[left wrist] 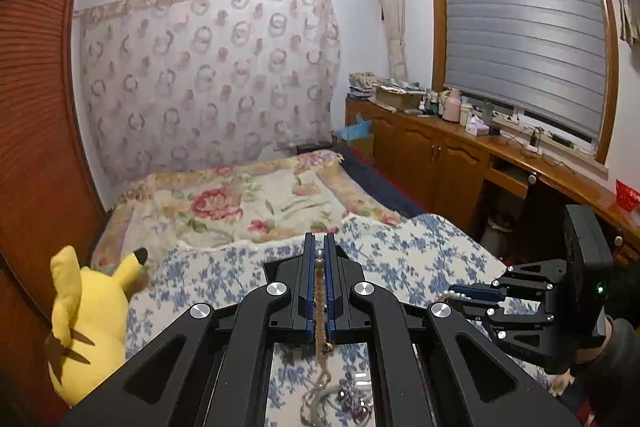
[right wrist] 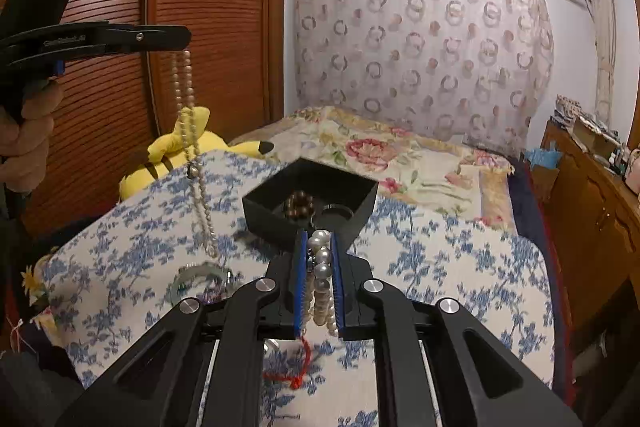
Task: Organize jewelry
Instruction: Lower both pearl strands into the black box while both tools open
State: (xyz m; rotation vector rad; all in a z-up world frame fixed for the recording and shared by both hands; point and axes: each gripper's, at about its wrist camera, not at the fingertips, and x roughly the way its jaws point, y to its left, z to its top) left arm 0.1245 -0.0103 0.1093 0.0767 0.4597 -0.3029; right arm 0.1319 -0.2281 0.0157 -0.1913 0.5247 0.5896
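Left gripper [right wrist: 182, 45]: clamped on thin pearl necklace [right wrist: 188, 131], strand hanging above blue-flowered bedspread [right wrist: 440, 259]. Right gripper [right wrist: 318, 247]: jaws narrow, holding pearl bracelet [right wrist: 322, 267]. Black box [right wrist: 312, 199]: on bedspread just beyond, brown bead bracelet [right wrist: 298, 207] inside

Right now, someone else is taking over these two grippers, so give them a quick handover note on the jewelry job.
Left gripper: shut on a thin bead necklace that hangs over the blue-flowered blanket.
Right gripper: shut on a pearl strand.
Black box: open on the blanket, a brown bead bracelet already inside.
Left to do: put away both held strands, plus the loose pieces lying on the blanket.
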